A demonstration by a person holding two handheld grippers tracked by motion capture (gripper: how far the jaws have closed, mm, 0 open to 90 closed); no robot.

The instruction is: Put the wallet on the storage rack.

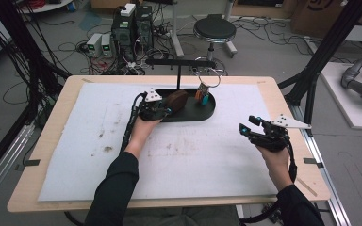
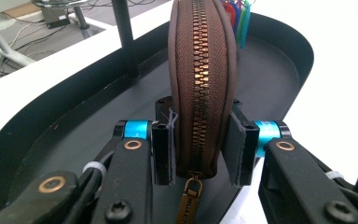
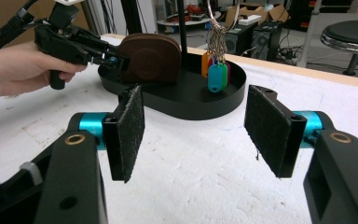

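Right now your left tool (image 2: 198, 147) is clamped on the brown zip pouch (image 2: 200, 84), one pad pressed against each flat side near the end where the zipper pull (image 2: 189, 198) hangs down. The pouch stands on edge, its brass zipper running up toward you, inside the black oval tray (image 2: 279, 70). From the high view, that tray (image 1: 207, 112) sits toward the far middle of the white mat (image 1: 179, 150) covering the wooden surface (image 1: 42, 141), and your left tool (image 1: 162, 110) reaches in over the tray's left end, where the pouch (image 1: 176, 99) rests.

A thin black stand (image 1: 178, 75) rises from the tray, and from its crossbar hangs a ring with coloured key tags (image 1: 202, 96) to the right of the pouch, near but apart from it.

Your right tool (image 1: 250, 128) hovers over the mat, well apart from the tray on the right side. Its felt pads (image 3: 130, 128) stand wide apart with nothing between them, facing the tray (image 3: 223, 95) and the hanging tags (image 3: 216, 74).
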